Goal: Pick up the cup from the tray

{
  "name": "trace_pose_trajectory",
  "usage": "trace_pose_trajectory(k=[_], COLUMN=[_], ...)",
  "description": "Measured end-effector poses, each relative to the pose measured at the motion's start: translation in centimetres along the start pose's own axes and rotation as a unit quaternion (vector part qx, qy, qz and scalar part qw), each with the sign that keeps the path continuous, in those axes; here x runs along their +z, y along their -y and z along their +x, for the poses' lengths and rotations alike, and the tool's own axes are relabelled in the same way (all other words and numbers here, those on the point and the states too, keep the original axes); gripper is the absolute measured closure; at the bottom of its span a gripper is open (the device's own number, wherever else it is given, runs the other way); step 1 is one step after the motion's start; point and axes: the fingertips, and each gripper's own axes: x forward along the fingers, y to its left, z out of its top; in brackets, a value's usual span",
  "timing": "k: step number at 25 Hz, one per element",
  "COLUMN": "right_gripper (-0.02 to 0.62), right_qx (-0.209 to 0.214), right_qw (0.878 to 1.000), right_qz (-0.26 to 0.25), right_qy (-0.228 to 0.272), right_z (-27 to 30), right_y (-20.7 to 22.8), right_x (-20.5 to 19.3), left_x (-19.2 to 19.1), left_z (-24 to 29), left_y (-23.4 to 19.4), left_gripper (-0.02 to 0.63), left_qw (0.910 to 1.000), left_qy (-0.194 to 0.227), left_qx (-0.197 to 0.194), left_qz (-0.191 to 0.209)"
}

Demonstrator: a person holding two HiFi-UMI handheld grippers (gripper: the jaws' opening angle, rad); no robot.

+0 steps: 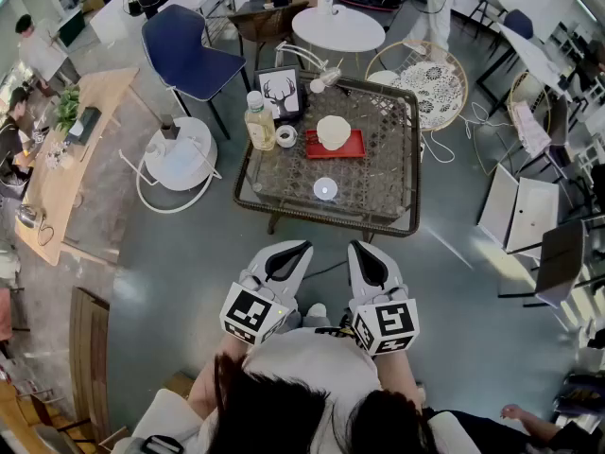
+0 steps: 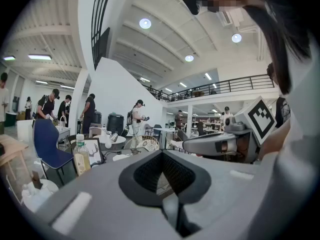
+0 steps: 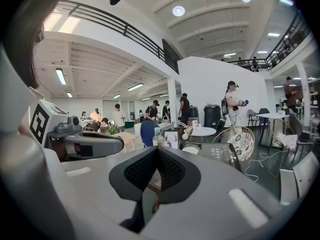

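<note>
A cream cup sits on a red tray at the far middle of a dark wire-mesh table. Both grippers are held close to the person's body, well short of the table's near edge. My left gripper and my right gripper point toward the table side by side. The jaws of each meet at the tips, with nothing between them. In the left gripper view my left gripper aims level over the table; in the right gripper view my right gripper does the same.
On the table stand a bottle, a tape roll, a framed deer picture and a small white disc. A blue chair, a white side table and a wicker chair surround it.
</note>
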Motion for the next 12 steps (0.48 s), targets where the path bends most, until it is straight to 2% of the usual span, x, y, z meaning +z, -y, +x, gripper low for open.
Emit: trace_pose_trajectory(k=[3, 8, 12], right_gripper=[0.572, 0.572, 0.572], right_qx=[-0.001, 0.004, -0.004], right_qw=[1.000, 1.000, 1.000], right_qz=[-0.001, 0.001, -0.001], right_qy=[0.001, -0.004, -0.006], right_z=[0.27, 0.00, -0.20], right_y=[0.15, 0.09, 0.35], right_x=[0.06, -0.33, -0.52], left_x=[-0.13, 0.11, 0.00], left_z=[0.20, -0.02, -0.16], left_y=[-0.19, -0.42, -0.63], left_gripper=[0.606, 0.606, 0.606], left_qw=[0.9997, 0.9999, 0.9999], left_qy=[-0.007, 0.003, -0.002], left_qx=[0.001, 0.009, 0.011], left_qz=[0.024, 0.002, 0.001])
